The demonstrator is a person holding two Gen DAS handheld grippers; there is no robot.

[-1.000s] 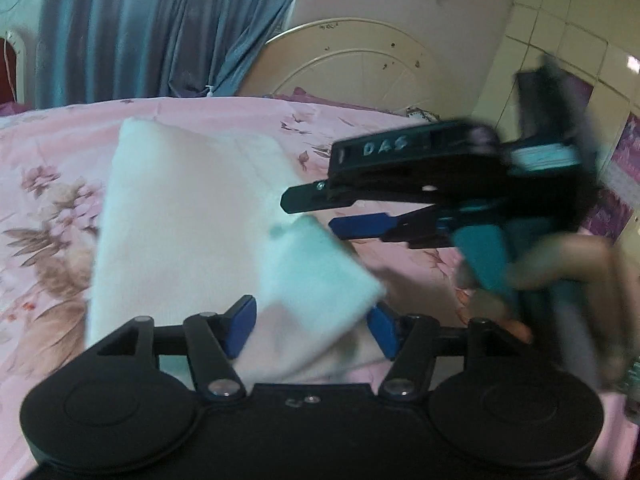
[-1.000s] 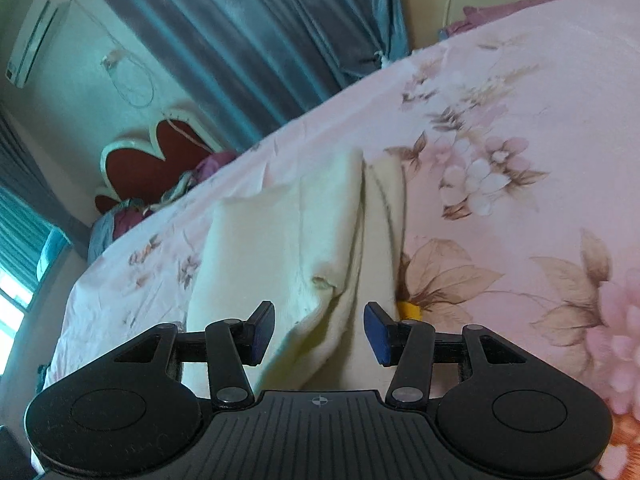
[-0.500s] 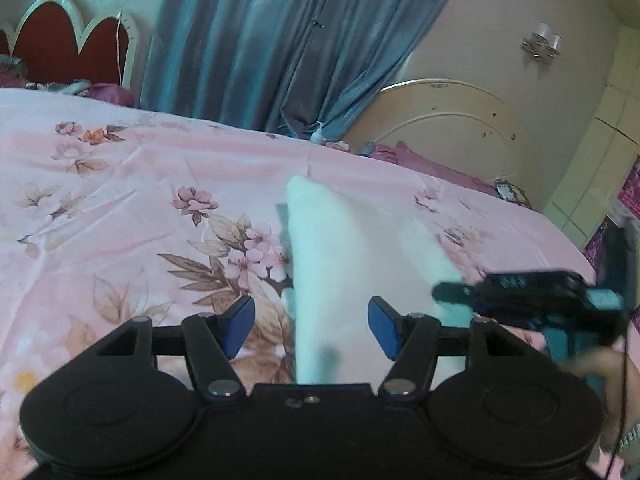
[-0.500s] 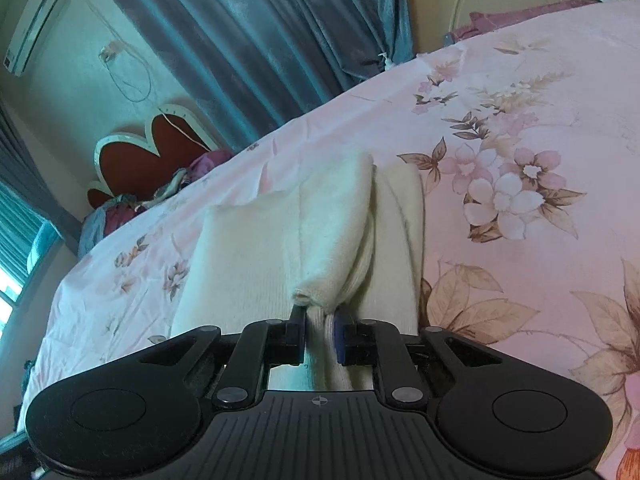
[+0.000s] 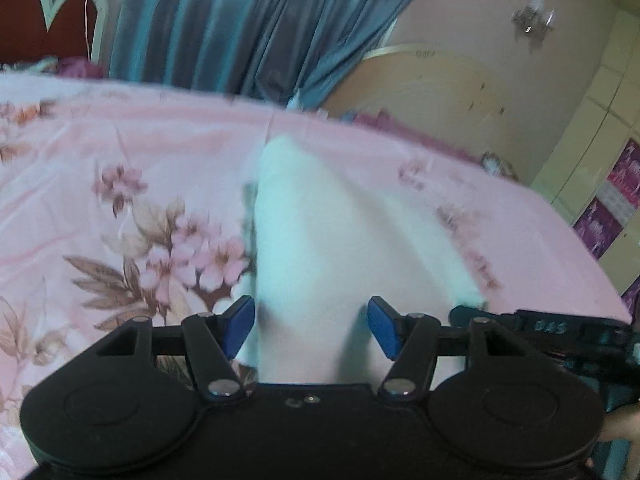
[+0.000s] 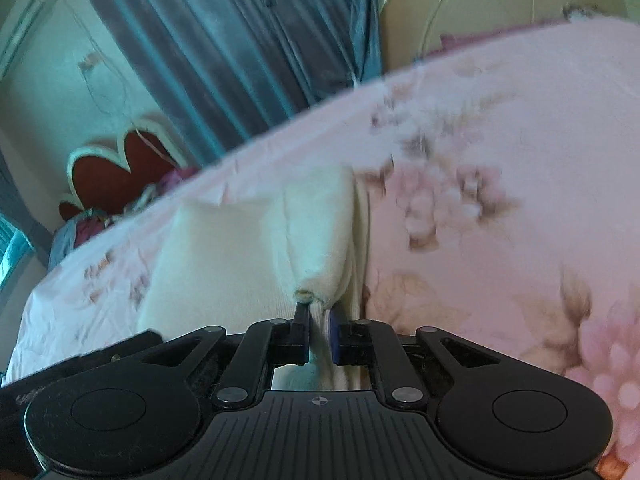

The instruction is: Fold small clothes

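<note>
A small white knitted garment lies partly folded on the pink flowered bed. In the left wrist view my left gripper is open, its blue pads on either side of the garment's near end, not closed on it. In the right wrist view my right gripper is shut on a bunched fold of the same garment, which runs away from the jaws toward the far side of the bed. The right gripper also shows at the lower right of the left wrist view, beside the garment's right corner.
The pink flowered bedsheet spreads all around the garment. Blue curtains and a cream headboard stand behind the bed. A red heart-shaped headboard is at the far left. Cupboards are at the right.
My right gripper closed on a fold of the garment and holds it. My left gripper let go, swung left and settled open over the garment's near end.
</note>
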